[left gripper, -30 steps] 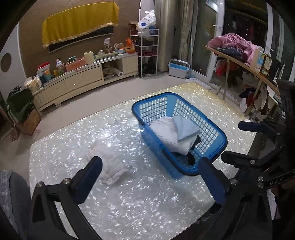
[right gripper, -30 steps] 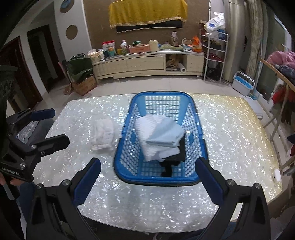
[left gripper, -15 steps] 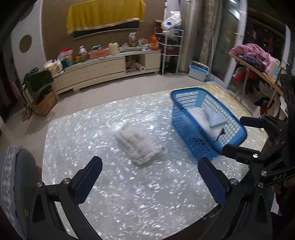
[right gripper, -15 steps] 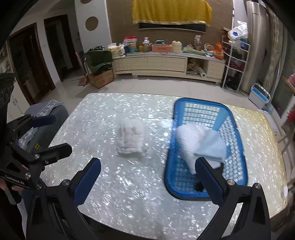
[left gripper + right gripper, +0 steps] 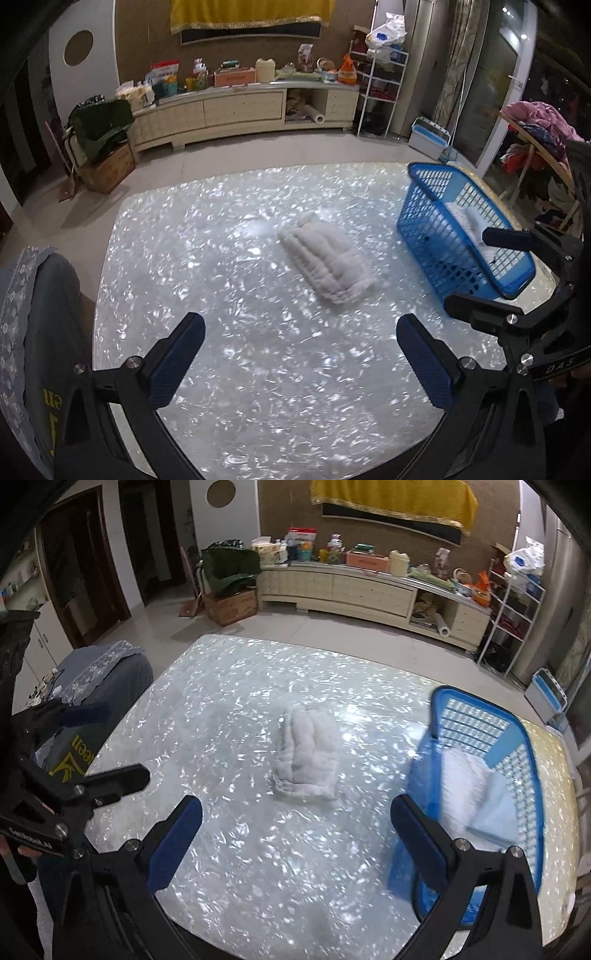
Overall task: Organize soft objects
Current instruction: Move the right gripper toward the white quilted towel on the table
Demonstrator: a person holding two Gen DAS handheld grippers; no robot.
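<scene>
A folded white fluffy cloth (image 5: 327, 264) lies on the shiny white table (image 5: 229, 288), left of a blue plastic basket (image 5: 424, 218). It also shows in the right wrist view (image 5: 308, 757). The basket (image 5: 524, 760) holds folded white and pale blue cloths (image 5: 480, 797). My left gripper (image 5: 299, 354) is open and empty, above the table's near side, short of the white cloth. My right gripper (image 5: 295, 834) is open and empty, also near of the cloth. Each gripper shows at the edge of the other's view.
A blue-grey covered chair (image 5: 107, 675) stands at the table's left. A long cream cabinet (image 5: 236, 110) with clutter runs along the far wall. A white wire rack (image 5: 380, 92) and a rail with clothes (image 5: 535, 129) stand to the right.
Both grippers have swung left, away from the basket. The white cloth now sits near the middle of both views and the basket has shifted to the right edge.
</scene>
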